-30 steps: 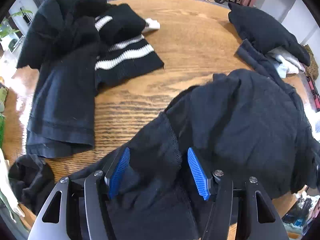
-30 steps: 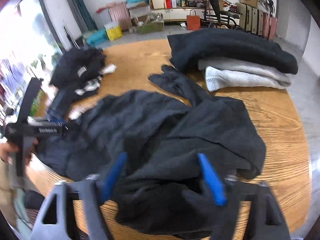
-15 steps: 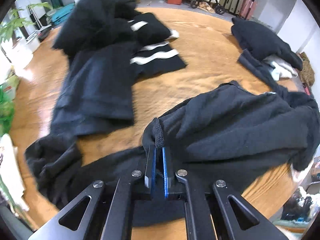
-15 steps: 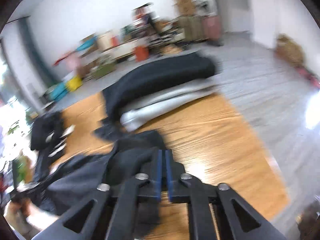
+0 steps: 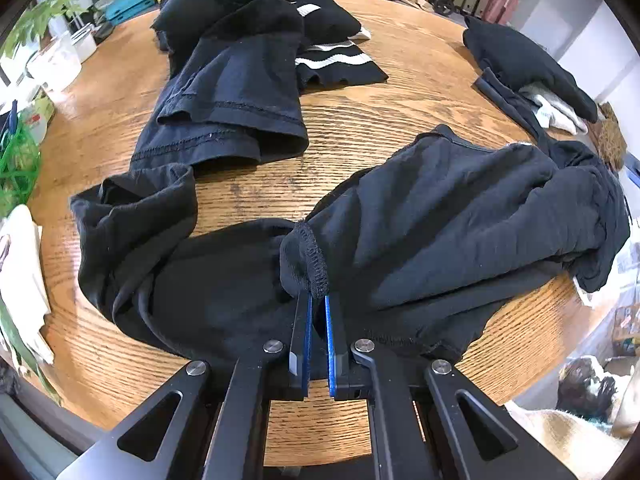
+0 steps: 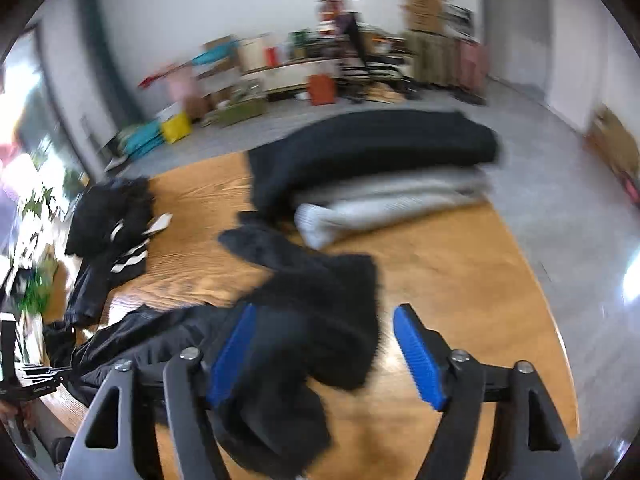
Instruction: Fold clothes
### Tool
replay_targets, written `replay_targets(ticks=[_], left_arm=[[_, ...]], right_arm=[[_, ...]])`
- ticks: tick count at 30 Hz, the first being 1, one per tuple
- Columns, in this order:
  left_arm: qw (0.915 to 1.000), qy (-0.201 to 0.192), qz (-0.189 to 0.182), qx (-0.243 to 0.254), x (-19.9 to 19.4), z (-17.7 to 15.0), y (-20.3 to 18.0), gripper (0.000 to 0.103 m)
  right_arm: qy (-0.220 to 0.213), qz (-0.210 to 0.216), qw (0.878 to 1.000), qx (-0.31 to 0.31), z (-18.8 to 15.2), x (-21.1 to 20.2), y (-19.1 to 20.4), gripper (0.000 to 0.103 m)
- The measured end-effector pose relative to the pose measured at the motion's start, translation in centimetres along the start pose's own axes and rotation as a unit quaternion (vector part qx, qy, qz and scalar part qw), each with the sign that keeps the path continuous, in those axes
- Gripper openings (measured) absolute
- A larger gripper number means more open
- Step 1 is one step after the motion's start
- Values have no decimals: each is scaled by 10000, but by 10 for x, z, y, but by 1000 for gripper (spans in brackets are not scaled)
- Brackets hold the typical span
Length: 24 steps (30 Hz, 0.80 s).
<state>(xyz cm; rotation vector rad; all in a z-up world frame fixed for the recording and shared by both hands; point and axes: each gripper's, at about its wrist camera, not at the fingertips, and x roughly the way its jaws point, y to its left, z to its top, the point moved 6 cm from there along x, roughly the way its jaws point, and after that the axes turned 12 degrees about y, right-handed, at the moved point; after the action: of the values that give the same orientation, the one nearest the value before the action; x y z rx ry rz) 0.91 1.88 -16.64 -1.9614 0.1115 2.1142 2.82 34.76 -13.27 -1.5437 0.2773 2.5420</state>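
Left wrist view first: a plant and white bins sit off the table's left edge. On the wood, a heap of dark clothes runs from the far side toward the near left, with a striped piece beside it. Nearer the camera lies the black garment, rumpled across the near edge. The left gripper is clenched on a stitched hem of that garment, blue pads pressed together with cloth between them. At the far right a folded stack sits, black over pale grey.

Right wrist view, blurred: the other gripper's frame shows at the far left edge. The heap lies at the left, the garment spreads across the near table, and the stack rests beyond it. The right gripper is released, its blue pads wide apart, one pad over the garment, the other over bare wood.
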Motion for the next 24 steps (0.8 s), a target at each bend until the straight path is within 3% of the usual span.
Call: replay_targets(ticks=[3, 4, 5, 6, 7, 9, 13, 14, 16, 17, 20, 22, 24], left_arm=[[9998, 1, -139, -109, 1, -4, 5, 6], [9997, 3, -186, -146, 1, -6, 7, 6], [9996, 4, -234, -184, 1, -7, 9, 6], [9994, 8, -275, -233, 2, -10, 14, 6], [9992, 16, -299, -263, 3, -12, 17, 6], [9990, 21, -329, -313, 5, -13, 23, 6], [9977, -158, -433, -503, -3, -17, 34, 6], [9975, -214, -316, -602, -6, -20, 41, 6], [9962, -242, 267, -799, -7, -27, 58, 6], [9948, -168, 381, -925, -4, -33, 67, 6], [9938, 49, 5, -1114, 4, -46, 85, 6], [9940, -76, -110, -1082, -2, -41, 83, 6], [9950, -240, -338, -905, -12, -22, 66, 6]], right_arm=[[462, -254, 9981, -315, 13, 36, 31, 78], [642, -424, 9962, -396, 10, 49, 35, 71], [780, -560, 9941, -500, 6, 61, 40, 59], [859, -600, 9929, -566, 1, 68, 40, 22], [836, -531, 9936, -542, -5, 71, 36, 8], [527, -358, 9974, -330, -13, 60, 20, 8], [-71, -465, 9974, 545, -20, 12, -43, 8], [-231, -516, 9957, 736, -22, -5, -61, 8], [-421, -607, 9915, 1070, -33, -30, -92, 8], [-429, -714, 9894, 1190, -41, -38, -104, 8], [6, -1361, 9785, 1550, -79, -40, -141, 9], [586, -1341, 9743, 1714, -112, -23, -153, 22], [678, -1304, 9718, 1844, -124, -18, -158, 40]])
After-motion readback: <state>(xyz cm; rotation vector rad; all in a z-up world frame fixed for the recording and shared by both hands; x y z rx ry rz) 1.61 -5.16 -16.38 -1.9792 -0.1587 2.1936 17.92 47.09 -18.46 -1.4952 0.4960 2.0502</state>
